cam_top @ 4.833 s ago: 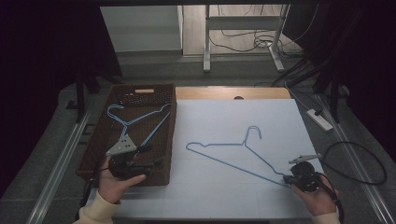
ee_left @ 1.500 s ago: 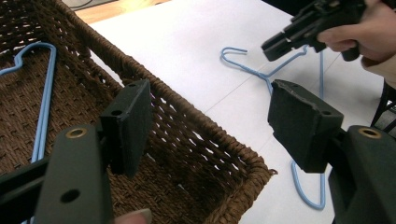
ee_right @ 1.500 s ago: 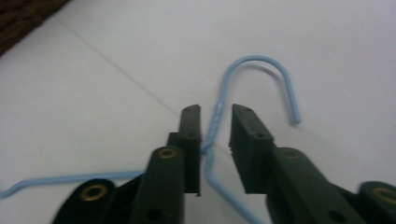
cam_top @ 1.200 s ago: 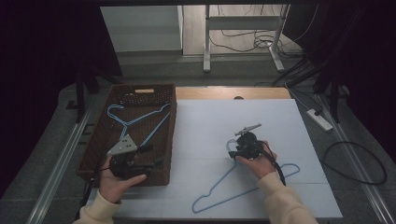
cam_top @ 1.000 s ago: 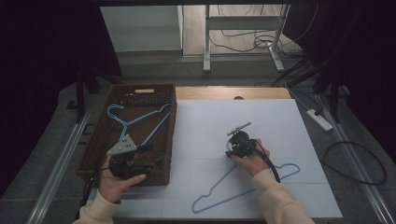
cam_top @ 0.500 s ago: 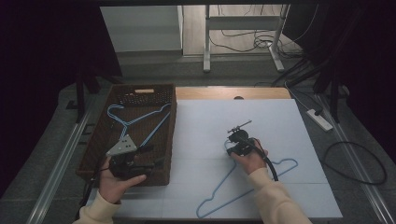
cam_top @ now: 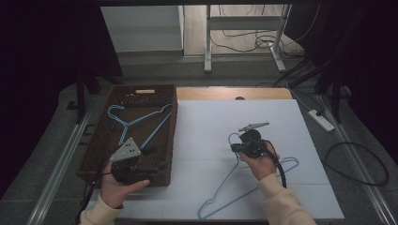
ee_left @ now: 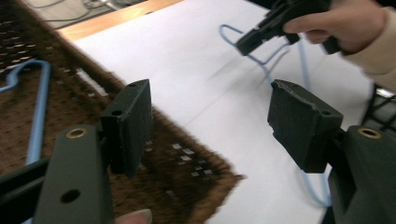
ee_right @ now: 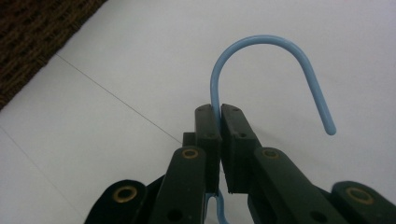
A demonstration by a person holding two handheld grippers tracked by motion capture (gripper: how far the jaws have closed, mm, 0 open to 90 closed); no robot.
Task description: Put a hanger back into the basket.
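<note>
Blue hanger (ee_right: pixel 261 46) clamped at its neck by right gripper (ee_right: pixel 219 112).

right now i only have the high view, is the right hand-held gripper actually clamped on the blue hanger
Observer: Yes, the right hand-held gripper has just closed on the blue hanger, pinching the wire just below the hook.
Operator: hook bent or ok
Observer: The hook curves smoothly and ends free above the white table.
Operator: left one holding anything
Observer: No, the left hand-held gripper is open, with nothing between its pads, over the corner of the brown basket.
</note>
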